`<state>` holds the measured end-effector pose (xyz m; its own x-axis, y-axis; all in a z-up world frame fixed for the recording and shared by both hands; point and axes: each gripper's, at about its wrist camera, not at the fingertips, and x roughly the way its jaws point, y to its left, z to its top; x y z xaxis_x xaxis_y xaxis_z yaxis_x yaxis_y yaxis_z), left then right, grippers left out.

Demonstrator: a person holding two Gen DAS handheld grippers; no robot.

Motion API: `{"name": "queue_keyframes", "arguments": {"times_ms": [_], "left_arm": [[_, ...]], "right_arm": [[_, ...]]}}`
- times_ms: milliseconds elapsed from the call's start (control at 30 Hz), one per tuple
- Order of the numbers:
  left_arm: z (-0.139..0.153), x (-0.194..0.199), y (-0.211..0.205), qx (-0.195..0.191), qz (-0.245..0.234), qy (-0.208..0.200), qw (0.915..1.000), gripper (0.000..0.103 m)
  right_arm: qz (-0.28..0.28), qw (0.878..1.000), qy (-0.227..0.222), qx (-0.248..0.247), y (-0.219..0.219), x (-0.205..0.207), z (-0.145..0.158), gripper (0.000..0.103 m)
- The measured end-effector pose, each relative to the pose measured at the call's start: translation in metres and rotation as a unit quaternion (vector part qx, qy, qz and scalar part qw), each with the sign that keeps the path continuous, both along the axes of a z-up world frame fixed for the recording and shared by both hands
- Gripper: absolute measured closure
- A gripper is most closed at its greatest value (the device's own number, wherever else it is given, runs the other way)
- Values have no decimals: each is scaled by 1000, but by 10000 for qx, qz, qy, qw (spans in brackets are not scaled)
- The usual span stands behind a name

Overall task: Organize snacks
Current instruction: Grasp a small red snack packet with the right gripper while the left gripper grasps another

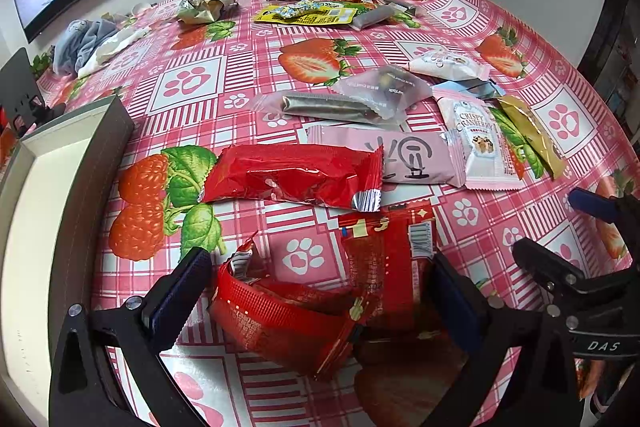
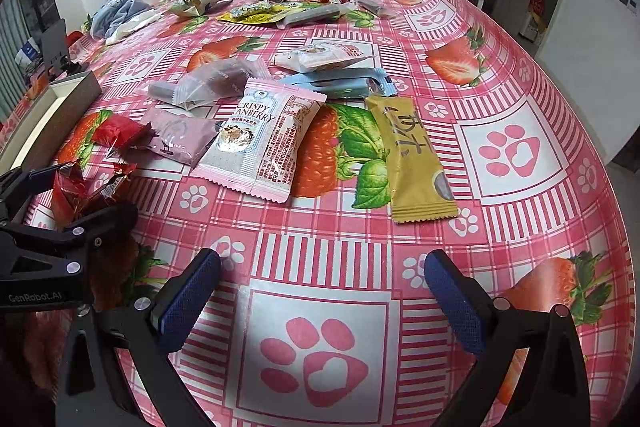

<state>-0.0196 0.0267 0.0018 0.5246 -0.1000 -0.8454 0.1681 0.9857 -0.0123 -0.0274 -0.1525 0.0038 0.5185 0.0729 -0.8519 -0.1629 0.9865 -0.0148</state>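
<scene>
My left gripper [image 1: 320, 287] is open, its jaws either side of a crumpled red snack packet [image 1: 320, 311] lying on the tablecloth; whether the pads touch it I cannot tell. A second red packet [image 1: 296, 175] lies just beyond it. Further on are a mauve packet [image 1: 416, 155], a pink Crispy Cranberry packet [image 2: 264, 143] and a gold packet [image 2: 412, 159]. My right gripper [image 2: 320, 291] is open and empty above bare cloth, to the right of the left gripper [image 2: 60, 239].
A grey-rimmed white box [image 1: 48, 187] stands at the left table edge. Clear and blue packets [image 2: 336, 83] lie mid-table, and more snacks [image 1: 312, 11] at the far side. Blue-white cloth [image 1: 88, 43] lies far left. The round table [image 2: 560, 131] drops off at right.
</scene>
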Motion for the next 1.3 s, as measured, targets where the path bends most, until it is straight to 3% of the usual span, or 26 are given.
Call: {"name": "queue_keyframes", "arguments": {"times_ms": [367,567,733,867,1133,1300], "left_arm": [[3,-2,16,-4,146,279,9995,0],[17,-3,33,-488,268,190,9983,0],[26,-7,25,-684,100,103,9976,0],[24,-9,21,-611,26,151,9980,0],[21,-30,55,-1317,406,289,9900,0],[20,-35,67,-1500,660,374,9858,0]], "right_arm": [[45,9999,-129,-7,0,-5,0,1],[36,9999,-141,-11,0,-5,-1,1],[34,9999,-139,-12,0,-5,-1,1],[36,9999,-140,-15,0,-5,-1,1],[35,9999,-143,-24,0,-5,-1,1],[11,9999,-125,-34,0,-5,-1,1]]}}
